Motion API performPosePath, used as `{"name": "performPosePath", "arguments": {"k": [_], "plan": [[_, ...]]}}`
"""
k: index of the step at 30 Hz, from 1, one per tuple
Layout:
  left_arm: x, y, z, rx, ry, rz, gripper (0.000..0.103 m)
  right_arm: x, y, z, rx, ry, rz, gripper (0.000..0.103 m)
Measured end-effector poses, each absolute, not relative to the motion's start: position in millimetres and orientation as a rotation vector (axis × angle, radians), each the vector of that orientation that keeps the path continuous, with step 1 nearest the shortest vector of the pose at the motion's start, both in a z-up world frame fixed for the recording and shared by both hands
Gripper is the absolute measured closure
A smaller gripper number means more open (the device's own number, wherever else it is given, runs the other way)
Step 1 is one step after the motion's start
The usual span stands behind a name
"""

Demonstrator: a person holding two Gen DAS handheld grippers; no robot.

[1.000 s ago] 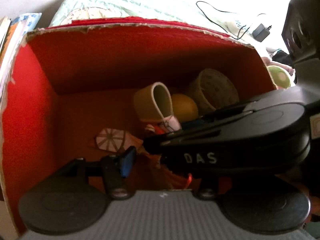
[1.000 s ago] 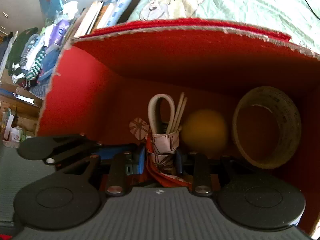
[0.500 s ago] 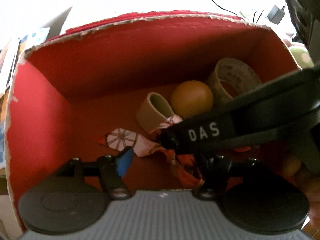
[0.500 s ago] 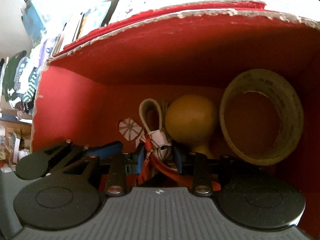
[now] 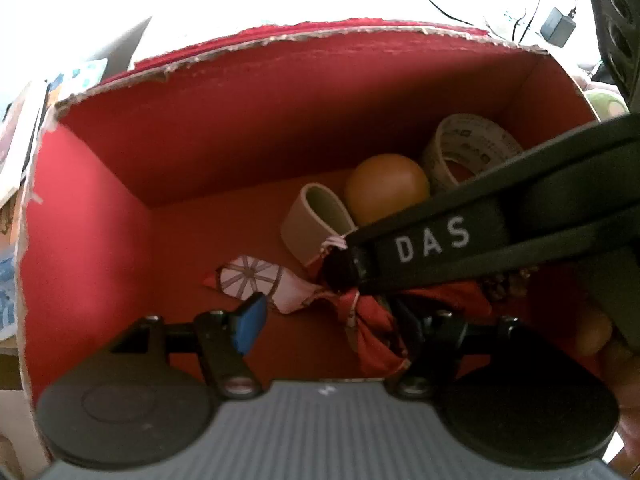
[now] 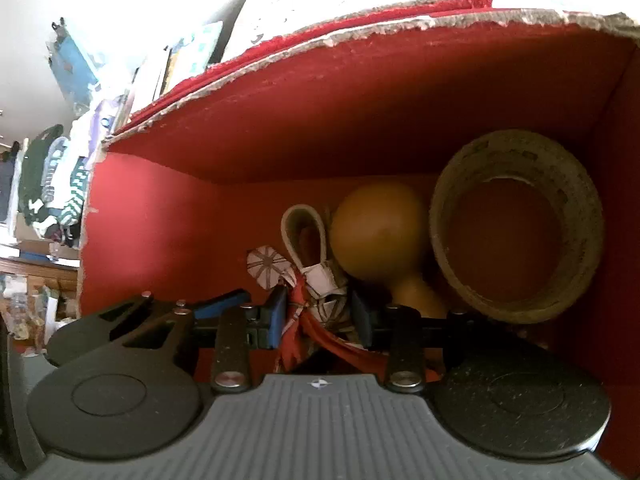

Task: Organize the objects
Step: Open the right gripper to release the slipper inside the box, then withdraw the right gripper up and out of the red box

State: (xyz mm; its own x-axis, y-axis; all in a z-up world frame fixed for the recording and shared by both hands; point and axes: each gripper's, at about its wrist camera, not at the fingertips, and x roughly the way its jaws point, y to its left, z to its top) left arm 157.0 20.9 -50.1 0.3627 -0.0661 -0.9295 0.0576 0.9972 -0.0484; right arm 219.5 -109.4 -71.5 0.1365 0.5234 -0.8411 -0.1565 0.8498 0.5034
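Observation:
A red patterned scarf [image 5: 372, 320] with a beige loop [image 5: 316, 220] lies low inside the red box [image 5: 280, 120]. My right gripper [image 6: 319, 318] is shut on the scarf [image 6: 316, 308], its blue pads pressing both sides. In the left wrist view that gripper, marked DAS [image 5: 432, 240], crosses from the right, its tip at the scarf's knot. My left gripper [image 5: 334, 326] is open inside the box; the scarf bunches against its right finger. Beside the beige loop [image 6: 304, 236] sit an orange ball [image 6: 376, 232] and a tape roll [image 6: 516, 224].
The orange ball [image 5: 386, 186] and tape roll [image 5: 468, 144] fill the box's far right corner; its left floor is bare red. Books [image 5: 16, 152] stand left of the box, a charger with cable [image 5: 558, 28] behind it. Folded clothes [image 6: 48, 184] lie far left.
Both grippers have sunk deeper into the box. The right one has carried the scarf and loop down beside the orange ball, and the scarf's tail now spreads on the floor.

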Motion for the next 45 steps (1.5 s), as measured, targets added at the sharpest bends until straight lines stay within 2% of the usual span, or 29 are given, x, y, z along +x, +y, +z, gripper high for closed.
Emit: {"name": "performPosePath", "arguments": {"k": [13,31,33,37,45], "plan": [[152,11,-45,0.042,1.188,-0.045,0.026,217,-100,-59,0.219,1.219,0.456,0.064],[119,14,-2,0.084,1.063,0.034,0.023,161,-144,-12,0.320,0.984,0.325,0.064],[113,15,5,0.082,1.044,0.045,0.020,155,-142,-6,0.315,0.960,0.318,0.062],[102,16,18,0.082,1.011,0.071,0.018,139,-143,6,0.300,0.904,0.311,0.051],[74,20,36,0.071,0.974,0.101,0.017,113,-140,17,0.291,0.849,0.308,0.051]]}}
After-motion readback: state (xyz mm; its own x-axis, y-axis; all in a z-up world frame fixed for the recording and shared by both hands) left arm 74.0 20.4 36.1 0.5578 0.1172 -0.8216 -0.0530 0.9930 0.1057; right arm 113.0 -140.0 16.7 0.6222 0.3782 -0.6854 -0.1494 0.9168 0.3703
